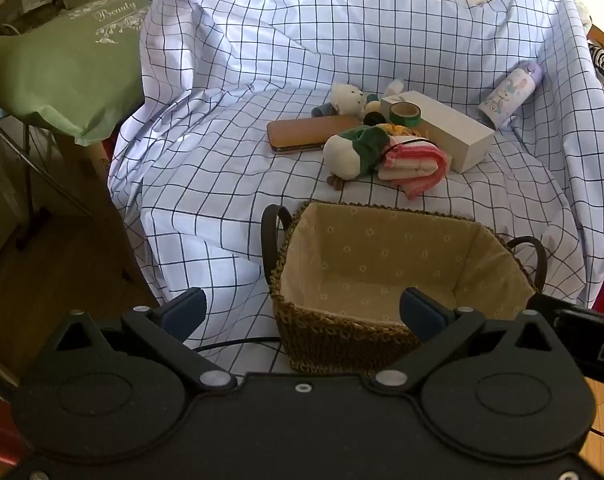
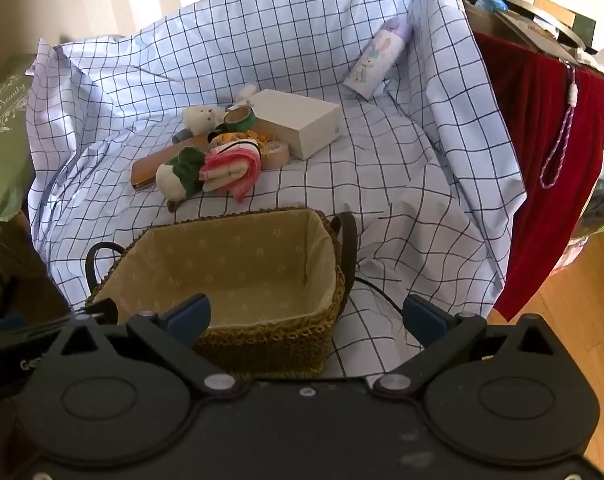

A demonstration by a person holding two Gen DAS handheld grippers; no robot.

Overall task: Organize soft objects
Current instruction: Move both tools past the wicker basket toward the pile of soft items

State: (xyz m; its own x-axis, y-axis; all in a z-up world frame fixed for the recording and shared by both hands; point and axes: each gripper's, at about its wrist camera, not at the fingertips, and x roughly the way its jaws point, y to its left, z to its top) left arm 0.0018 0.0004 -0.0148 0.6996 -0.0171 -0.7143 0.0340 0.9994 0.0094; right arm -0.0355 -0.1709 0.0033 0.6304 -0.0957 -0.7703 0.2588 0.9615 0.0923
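Left wrist view: your left gripper (image 1: 302, 312) and right gripper (image 2: 306, 314) both spread, empty; lined woven basket (image 1: 342, 336) near, empty. Sorting not started. Reach far for the green-and-cream plush toy (image 1: 352, 152) beside the folded pink striped cloth (image 1: 416, 164).

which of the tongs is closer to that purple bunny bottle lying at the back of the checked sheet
The right tongs, though not by much. From them the bunny bottle lies ahead, slightly right. From the left tongs the bottle sits farther off to the right, past the basket. Both are open, well short.
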